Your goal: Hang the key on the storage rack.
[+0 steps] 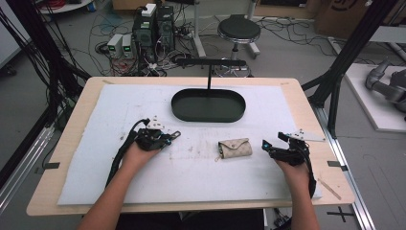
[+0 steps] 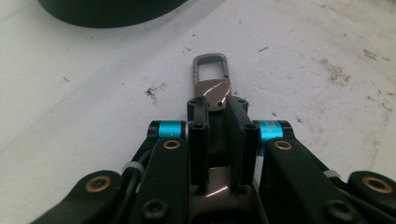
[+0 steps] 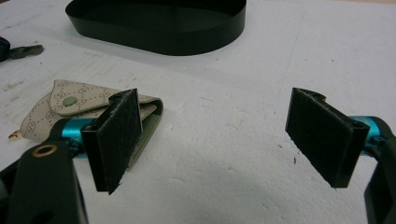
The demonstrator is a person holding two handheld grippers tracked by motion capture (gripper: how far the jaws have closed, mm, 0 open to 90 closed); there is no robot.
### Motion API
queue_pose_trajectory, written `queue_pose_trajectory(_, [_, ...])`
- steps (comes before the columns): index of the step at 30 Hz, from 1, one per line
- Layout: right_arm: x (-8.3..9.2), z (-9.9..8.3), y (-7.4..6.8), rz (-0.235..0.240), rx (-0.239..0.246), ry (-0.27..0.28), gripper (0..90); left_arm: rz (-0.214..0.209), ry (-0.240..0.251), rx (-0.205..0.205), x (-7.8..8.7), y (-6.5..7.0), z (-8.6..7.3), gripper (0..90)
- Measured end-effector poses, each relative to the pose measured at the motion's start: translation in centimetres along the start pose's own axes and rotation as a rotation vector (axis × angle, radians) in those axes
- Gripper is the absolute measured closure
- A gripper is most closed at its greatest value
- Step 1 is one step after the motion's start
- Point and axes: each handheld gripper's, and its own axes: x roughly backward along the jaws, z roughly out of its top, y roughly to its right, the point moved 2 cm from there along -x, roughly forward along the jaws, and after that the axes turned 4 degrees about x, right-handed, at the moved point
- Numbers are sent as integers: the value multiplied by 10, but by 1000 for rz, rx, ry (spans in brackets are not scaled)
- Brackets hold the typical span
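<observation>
High view: left tongs hold a metal clasp over the white surface, left of the beige pouch.

Left gripper view: the jaws pinch the clasp.

Right gripper view: right tongs gape empty beside the pouch.

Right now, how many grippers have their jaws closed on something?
1. The left gripper grips a metal clip on the white mat. The right gripper stands open beside the beige pouch.
</observation>
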Motion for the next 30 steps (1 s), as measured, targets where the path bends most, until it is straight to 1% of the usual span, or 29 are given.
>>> queue_pose_trajectory(3, [0, 0, 0, 0, 3, 1, 189, -1, -2, -16, 0, 1, 0, 807])
queue_pose_trajectory(6, [0, 0, 0, 1, 3, 1, 190, -19, 6, -14, 2, -1, 0, 824])
queue_pose_trajectory(8, [0, 0, 0, 1, 2, 1, 190, -22, 15, -17, 3, -1, 0, 828])
queue_pose_trajectory(9, [0, 0, 0, 1, 0, 1, 190, -32, 43, -16, 6, -1, 2, 837])
queue_pose_trajectory(10, [0, 0, 0, 1, -1, 0, 190, -32, 43, -16, 6, -1, 2, 839])
queue_pose_trajectory(11, [0, 0, 0, 1, -1, 0, 190, -43, 70, -14, 10, -1, 4, 839])
queue_pose_trajectory(12, [-1, 0, 1, 1, 2, 1, 189, -45, 95, -6, 13, -1, 6, 841])
queue_pose_trajectory(13, [-1, 0, 1, 1, 2, 1, 189, -45, 112, -9, 16, -2, 8, 841])
queue_pose_trajectory(16, [-1, 0, 1, 1, 1, 1, 189, -51, 158, 9, 25, -5, 14, 842])
queue_pose_trajectory(17, [-1, 0, 1, 2, 0, 2, 189, -58, 183, 18, 31, -7, 19, 842])
queue_pose_trajectory(18, [0, 0, 1, 2, -1, 4, 189, -56, 196, 20, 34, -8, 22, 842])
queue_pose_trajectory(19, [0, 0, 1, 2, -1, 4, 189, -56, 196, 20, 34, -8, 22, 842])
queue_pose_trajectory(20, [0, 0, 1, 2, 1, 5, 189, -57, 221, 22, 40, -10, 29, 842])
queue_pose_trajectory(21, [0, 0, 1, 2, 1, 5, 189, -57, 221, 22, 40, -10, 29, 842])
queue_pose_trajectory(22, [0, 0, 0, 1, 1, 7, 190, -47, 240, 19, 46, -12, 36, 842])
queue_pose_trajectory(23, [0, 1, 0, 2, -1, 8, 189, -43, 250, 16, 48, -13, 39, 842])
queue_pose_trajectory(24, [0, 1, 0, 2, -1, 8, 189, -43, 250, 16, 48, -13, 39, 842])
queue_pose_trajectory(25, [0, 1, 0, 1, -2, 8, 189, -31, 268, 13, 51, -14, 43, 842])
queue_pose_trajectory(27, [-1, 1, 0, 2, -1, 7, 189, -32, 284, 16, 53, -16, 50, 841])
queue_pose_trajectory(28, [-1, 1, 0, 1, 0, 7, 190, -27, 288, 11, 54, -17, 54, 841])
queue_pose_trajectory(29, [-1, 0, 0, 2, -4, 5, 190, -21, 301, 7, 56, -19, 61, 841])
queue_pose_trajectory(30, [-1, 0, 0, 2, -4, 5, 190, -21, 301, 7, 56, -19, 61, 841])
